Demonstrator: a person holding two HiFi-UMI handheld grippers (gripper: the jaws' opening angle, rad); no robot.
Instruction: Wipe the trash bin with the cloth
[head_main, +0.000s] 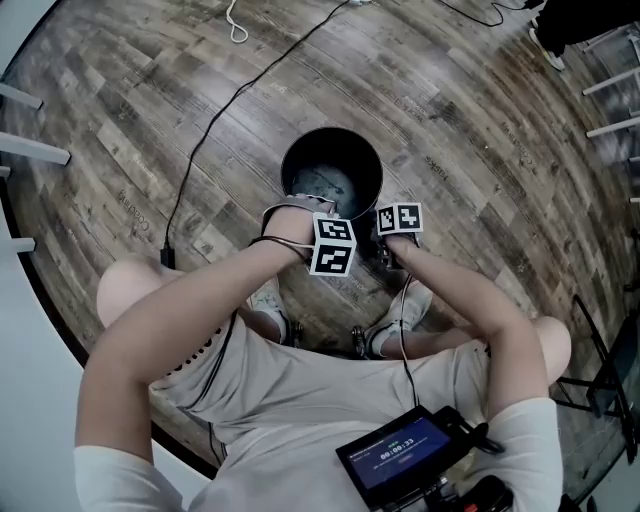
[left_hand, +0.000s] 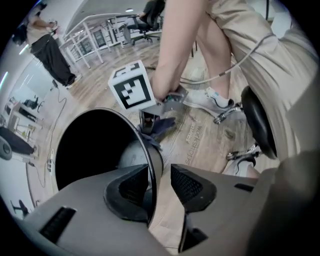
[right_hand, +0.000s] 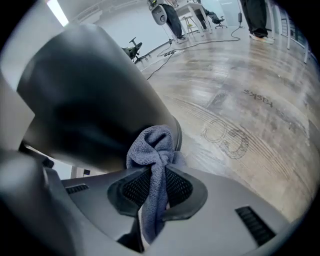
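One trash bin (head_main: 332, 131) stood upright on the wood-plank floor (head_main: 480, 140), its round black mouth open to the head camera, just ahead of the two shoes (head_main: 268, 303) of the person carrying my rig. I had two grippers at it, side by side on the near edge, each topped by one cube of square markers: the left cube (head_main: 333, 245) and the right cube (head_main: 400, 217). My left gripper (left_hand: 161, 182) pointed straight down over the rim, and its two jaws stood apart with the thin edge of the bin running up between them. Floor showed in the gap on the outer side, so the pads (left_hand: 187, 185) were not pinching it, and the inner jaw hung inside the dark of the bin. My right gripper (right_hand: 156, 187) was closed on the single cloth (right_hand: 152, 150), a blue-grey one, its two jaws squeezing it into a twisted waist. The bunched head of the cloth lay against the bin's outer wall, and a tail hung down behind the jaws. From the left gripper view that same cloth showed below the right cube, touching the outside of the bin near its rim. One black cable (head_main: 215, 130) ran across the floor past the bin's left side, well apart from it. One small screen (head_main: 400, 458) glowed at the person's chest.
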